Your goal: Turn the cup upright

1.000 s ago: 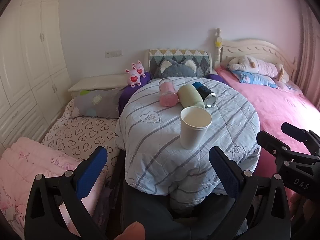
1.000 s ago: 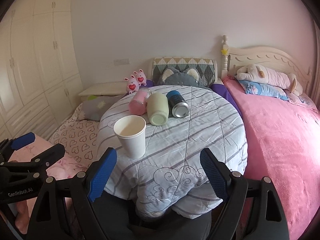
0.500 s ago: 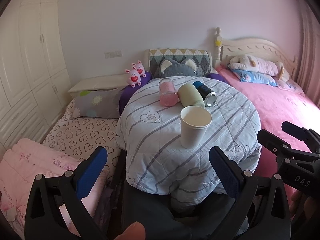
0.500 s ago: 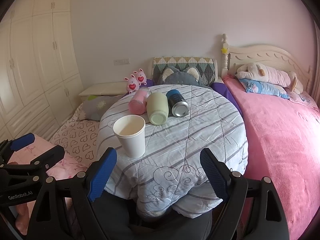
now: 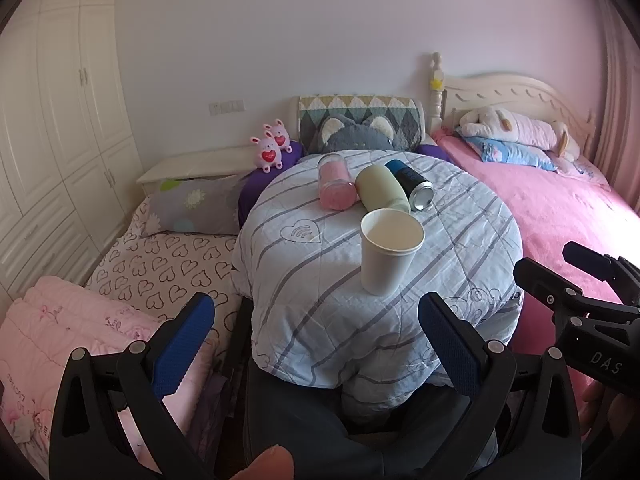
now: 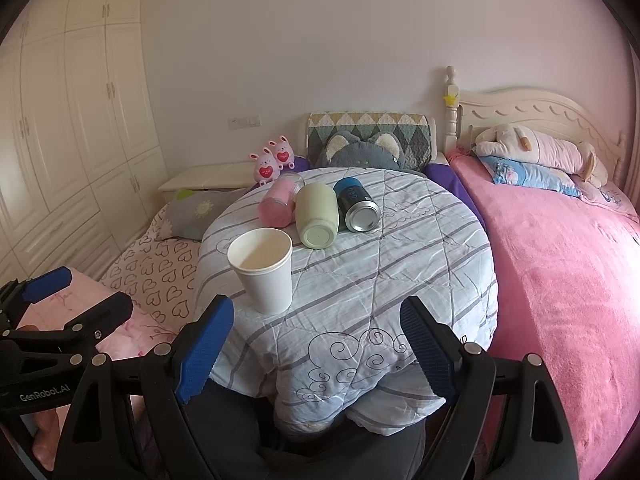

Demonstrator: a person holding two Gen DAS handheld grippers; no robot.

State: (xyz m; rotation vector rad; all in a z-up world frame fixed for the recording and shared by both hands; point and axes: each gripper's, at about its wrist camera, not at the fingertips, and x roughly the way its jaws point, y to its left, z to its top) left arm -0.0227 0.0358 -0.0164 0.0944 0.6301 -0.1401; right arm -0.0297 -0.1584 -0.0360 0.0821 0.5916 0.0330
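Standing upright, mouth up, the white paper cup (image 5: 390, 252) sits near the front edge of the quilt-covered tabletop (image 5: 320, 280), just in front of three containers lying on their sides. Left tool (image 5: 316, 344) and right tool (image 6: 316, 344) both hang released, well short of it

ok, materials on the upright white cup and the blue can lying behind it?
White cup: looks like paper, matte, with a rolled rim and thin tapered wall; a plastic lining cannot be ruled out. Blue can: seems metal, with a shiny silver end that reflects light and a printed blue body, probably aluminium. Both rest on the quilted striped cloth.
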